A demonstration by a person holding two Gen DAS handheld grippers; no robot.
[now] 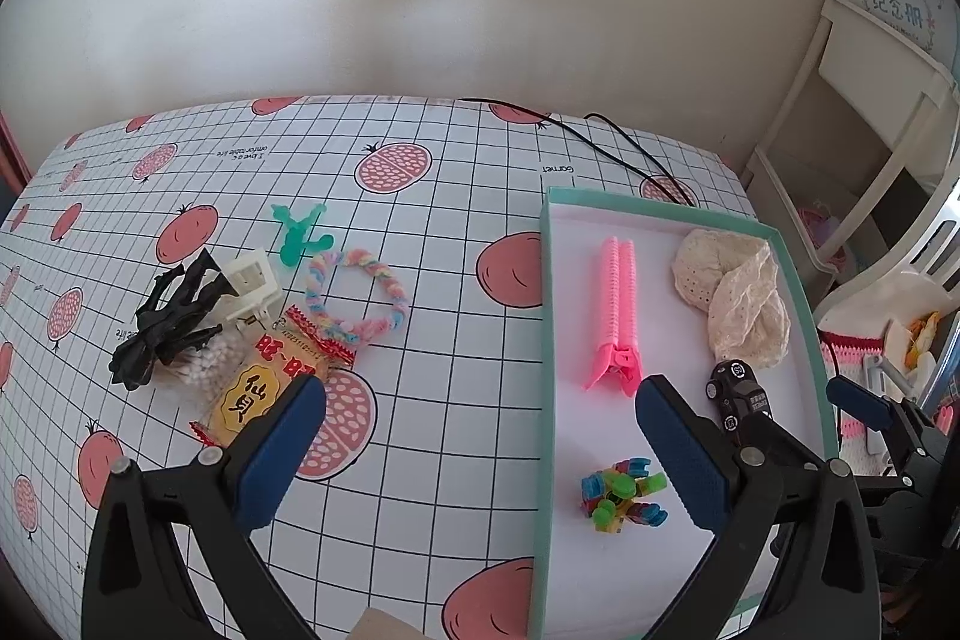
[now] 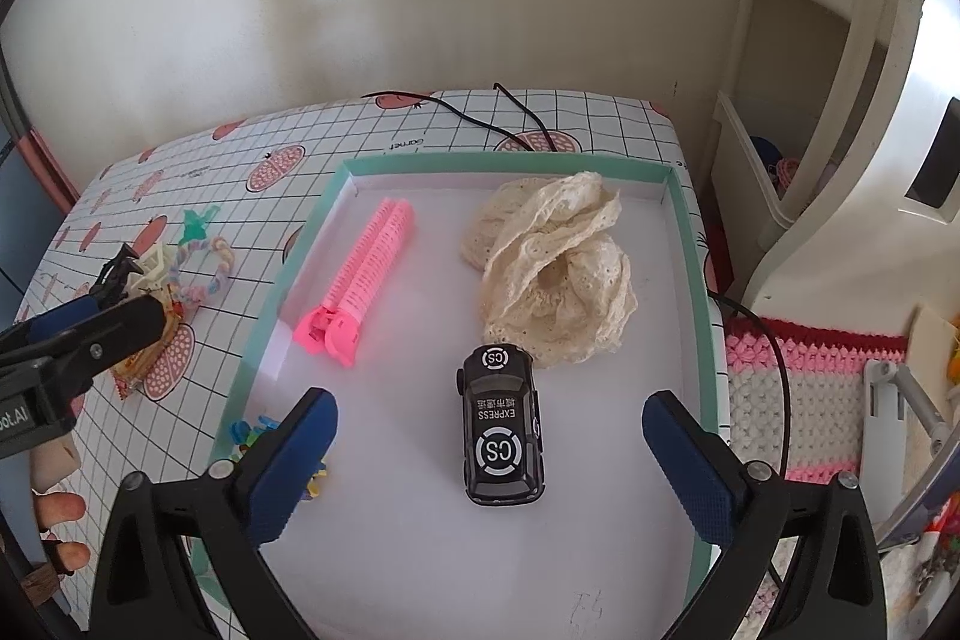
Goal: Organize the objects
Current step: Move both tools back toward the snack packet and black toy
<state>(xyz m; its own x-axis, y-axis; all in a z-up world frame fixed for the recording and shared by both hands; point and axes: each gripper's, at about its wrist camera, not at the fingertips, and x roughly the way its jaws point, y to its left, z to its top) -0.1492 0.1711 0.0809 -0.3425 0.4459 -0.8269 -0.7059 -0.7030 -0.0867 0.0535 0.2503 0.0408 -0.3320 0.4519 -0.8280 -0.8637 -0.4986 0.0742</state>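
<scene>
The black toy car (image 2: 503, 422) lies in the teal-rimmed tray (image 2: 690, 244), its long axis running toward the camera, between the wide-open, empty jaws of the right gripper (image 2: 489, 466), which tilts steeply down. The left gripper (image 1: 480, 451) is angled likewise, jaws fully spread and empty, straddling the tray's left edge. A pink hair clip (image 2: 360, 292) and lace cloth (image 2: 555, 268) share the tray on the pomegranate-print bench (image 1: 420, 280).

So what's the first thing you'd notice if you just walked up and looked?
Probably the bright pink hair clip lying in the mint-rimmed tray, left of a crumpled cream lace cloth. Just in front of them sits a little black toy car, between the open right gripper's blue pads. Left of the tray, on the pomegranate-print tablecloth, small things lie in a jumble.
</scene>
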